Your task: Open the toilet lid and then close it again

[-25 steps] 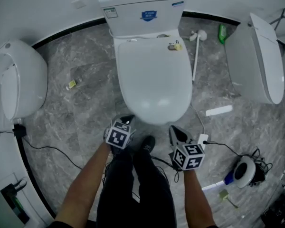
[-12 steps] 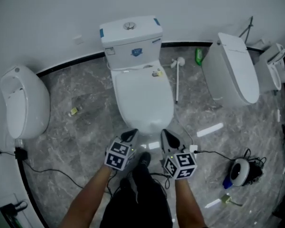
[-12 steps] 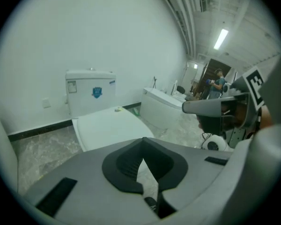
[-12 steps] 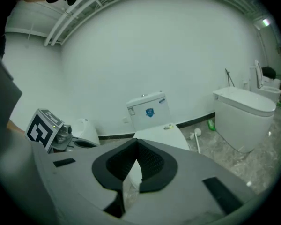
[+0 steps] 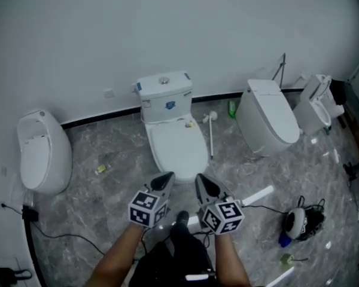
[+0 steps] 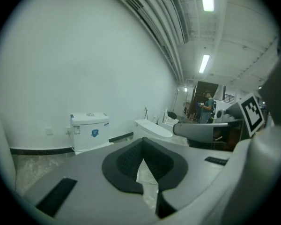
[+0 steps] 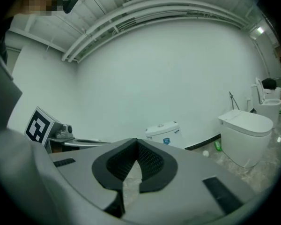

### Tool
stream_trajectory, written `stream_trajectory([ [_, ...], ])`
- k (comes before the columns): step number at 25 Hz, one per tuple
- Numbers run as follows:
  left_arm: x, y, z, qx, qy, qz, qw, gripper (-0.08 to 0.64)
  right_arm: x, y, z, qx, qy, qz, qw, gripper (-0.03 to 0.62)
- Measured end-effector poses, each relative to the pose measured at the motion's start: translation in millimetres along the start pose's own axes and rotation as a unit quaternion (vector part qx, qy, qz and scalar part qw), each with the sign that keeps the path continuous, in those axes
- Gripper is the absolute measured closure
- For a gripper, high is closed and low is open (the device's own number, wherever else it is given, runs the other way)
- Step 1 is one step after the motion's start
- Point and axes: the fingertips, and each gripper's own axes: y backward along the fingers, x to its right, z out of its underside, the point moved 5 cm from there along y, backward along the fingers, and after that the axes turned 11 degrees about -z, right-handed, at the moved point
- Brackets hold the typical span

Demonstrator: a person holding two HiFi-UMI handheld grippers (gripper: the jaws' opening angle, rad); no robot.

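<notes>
- The toilet lid (image 5: 179,147) lies flat on the bowl in front of the tank (image 5: 164,97), its front edge towards the person. From this alone I cannot tell whether the open-and-close is already done or not yet begun.
- The left claw (image 5: 163,180) and the right claw (image 5: 204,185) hang side by side in the air, short of the lid's front edge. They are apart from it and touch nothing.
- Both claws are closed and empty. In each gripper view the black pads meet at their tips, with only the grey floor (image 5: 107,202) showing past them.
- If the lid is to go up, one claw seems enough. Bring it low to the front rim, slip a tip under the lip or part the jaws to pinch the edge. Then lift along the hinge's arc rather than straight up.
- Keep the other claw free and near the tank, ready to catch the lid before it knocks against the porcelain.
- On the way down, carry the lid until it rests on the bowl. Glossy plastic will probably slide off the pads if the grip is loose, and the lid would then slam.
- Mind the toilet brush (image 5: 211,133) lying just right of the bowl when reaching in on that side.
</notes>
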Motion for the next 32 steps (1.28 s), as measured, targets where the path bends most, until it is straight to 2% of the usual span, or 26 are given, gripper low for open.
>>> stream_trajectory([
  [6, 28, 93, -42, 0.055, 0.012, 0.016, 0.9983, 0.554, -83, 39, -43, 0.031, 0.034, -0.031, 0.998, 0.583],
  [9, 36, 134, -64, 0.078, -0.001, 0.011, 0.9969, 0.554, -119, 59, -67, 0.048, 0.047, -0.046, 0.997, 0.583],
  [15, 54, 178, -98, 0.123, -0.011, 0.004, 0.9923, 0.554, -161, 83, -113, 0.079, 0.095, -0.069, 0.990, 0.581],
  [19, 69, 187, -110, 0.138, -0.017, 0.000, 0.9903, 0.553, -169, 94, -129, 0.096, 0.115, -0.095, 0.984, 0.583],
  [24, 92, 183, -124, 0.150, -0.021, -0.007, 0.9884, 0.553, -160, 112, -141, 0.097, 0.134, -0.108, 0.980, 0.583],
  [32, 130, 175, -140, 0.167, -0.031, -0.004, 0.9855, 0.554, -137, 136, -153, 0.087, 0.140, -0.104, 0.981, 0.583],
])
